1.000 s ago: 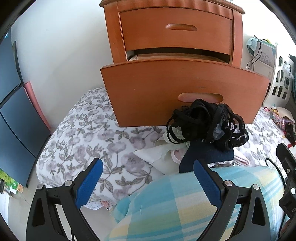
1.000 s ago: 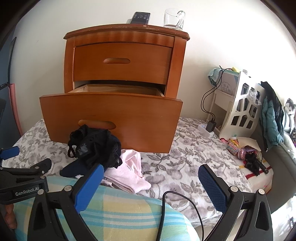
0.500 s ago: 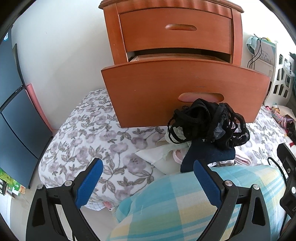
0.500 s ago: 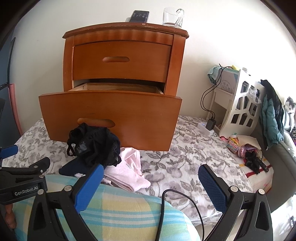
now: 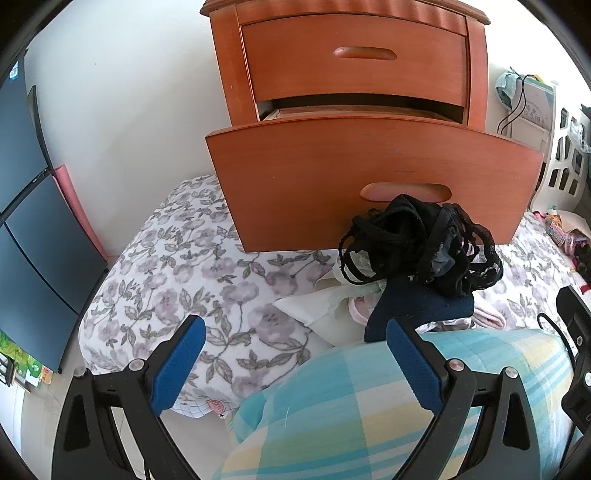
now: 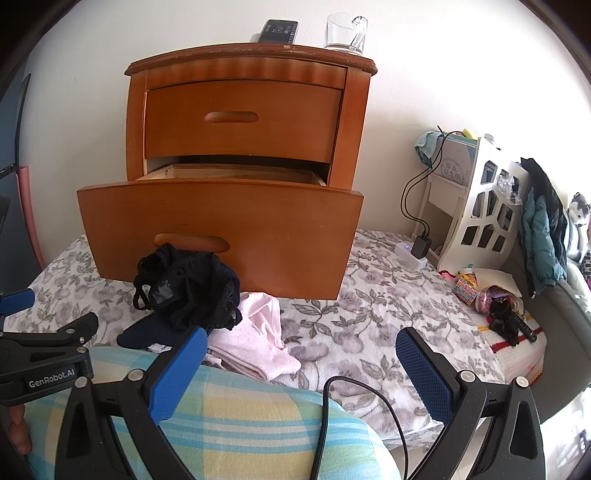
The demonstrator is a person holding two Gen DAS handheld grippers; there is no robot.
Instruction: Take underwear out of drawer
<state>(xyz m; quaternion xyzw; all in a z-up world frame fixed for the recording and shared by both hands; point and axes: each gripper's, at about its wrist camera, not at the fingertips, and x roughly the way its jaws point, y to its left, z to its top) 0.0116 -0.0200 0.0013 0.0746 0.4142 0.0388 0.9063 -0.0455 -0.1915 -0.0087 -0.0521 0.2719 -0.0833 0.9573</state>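
Note:
A wooden nightstand stands on the floral bedding with its lower drawer [image 5: 369, 177] [image 6: 221, 232] pulled out; the inside is hidden from both views. In front of the drawer lies a pile of underwear: black lace pieces [image 5: 421, 243] [image 6: 188, 288] on top, a navy piece [image 5: 417, 310] [image 6: 147, 334], a cream piece [image 5: 317, 310] and a pink piece [image 6: 258, 343]. My left gripper [image 5: 295, 343] is open and empty, short of the pile. My right gripper [image 6: 301, 350] is open and empty too, to the right of the pile.
A blue and yellow plaid pillow [image 5: 369, 406] [image 6: 240, 424] lies under both grippers. A phone [image 6: 279, 30] and a glass mug [image 6: 345, 31] sit on the nightstand. A white shelf unit [image 6: 484, 206], a charger cable [image 6: 417, 229] and toys [image 6: 491, 295] are at the right.
Both views have shifted only slightly, the nightstand sitting a little lower and nearer. The pile and the open grippers are unchanged.

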